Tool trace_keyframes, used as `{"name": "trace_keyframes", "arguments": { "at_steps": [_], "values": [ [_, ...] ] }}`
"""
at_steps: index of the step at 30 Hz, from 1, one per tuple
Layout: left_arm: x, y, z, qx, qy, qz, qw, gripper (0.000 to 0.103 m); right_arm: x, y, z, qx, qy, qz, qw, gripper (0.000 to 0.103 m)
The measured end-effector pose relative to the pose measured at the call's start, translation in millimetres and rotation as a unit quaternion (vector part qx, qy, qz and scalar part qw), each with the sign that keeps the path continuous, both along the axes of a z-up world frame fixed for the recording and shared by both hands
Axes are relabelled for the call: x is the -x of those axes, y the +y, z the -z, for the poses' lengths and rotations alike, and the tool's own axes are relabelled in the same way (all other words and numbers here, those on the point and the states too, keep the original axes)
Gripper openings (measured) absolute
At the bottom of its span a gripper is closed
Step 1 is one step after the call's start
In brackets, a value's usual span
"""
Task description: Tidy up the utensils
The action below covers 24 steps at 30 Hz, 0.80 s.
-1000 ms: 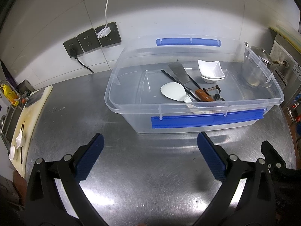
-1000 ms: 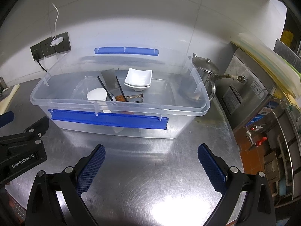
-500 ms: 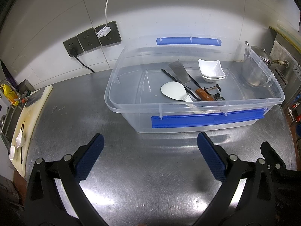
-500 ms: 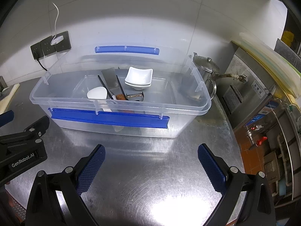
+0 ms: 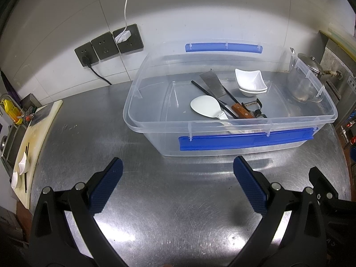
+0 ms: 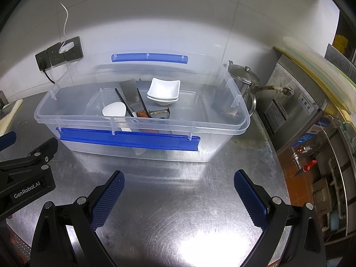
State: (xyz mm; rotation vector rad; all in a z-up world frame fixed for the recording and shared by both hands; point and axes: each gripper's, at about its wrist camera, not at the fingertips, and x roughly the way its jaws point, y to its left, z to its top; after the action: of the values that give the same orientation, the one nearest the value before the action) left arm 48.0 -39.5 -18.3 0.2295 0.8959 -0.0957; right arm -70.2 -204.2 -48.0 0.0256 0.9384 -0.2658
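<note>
Where steel kettle [image 6: 242, 80] sits, bin wall [image 6: 231, 98] touching

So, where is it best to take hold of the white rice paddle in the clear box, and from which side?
Probably the paddle's neck, just behind its flat blade; come from above. It lies flat in the clear box, walls block sideways approaches, and its handle end runs under the near rim beside the chopsticks.

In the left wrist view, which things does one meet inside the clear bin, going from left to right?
White rice paddle → metal spatula with wooden handle → stacked white dishes, all inside the clear plastic bin.
</note>
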Motion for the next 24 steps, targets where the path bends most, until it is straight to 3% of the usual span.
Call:
{"name": "trace_keyframes", "arguments": {
  "at_steps": [24],
  "values": [
    [-0.8, 1.1, 0.7, 0.000, 0.000, 0.000, 1.0000, 0.095, -0.6, -0.7, 0.0, -0.001, 0.000, 0.001, 1.000, 0.098]
  ]
}}
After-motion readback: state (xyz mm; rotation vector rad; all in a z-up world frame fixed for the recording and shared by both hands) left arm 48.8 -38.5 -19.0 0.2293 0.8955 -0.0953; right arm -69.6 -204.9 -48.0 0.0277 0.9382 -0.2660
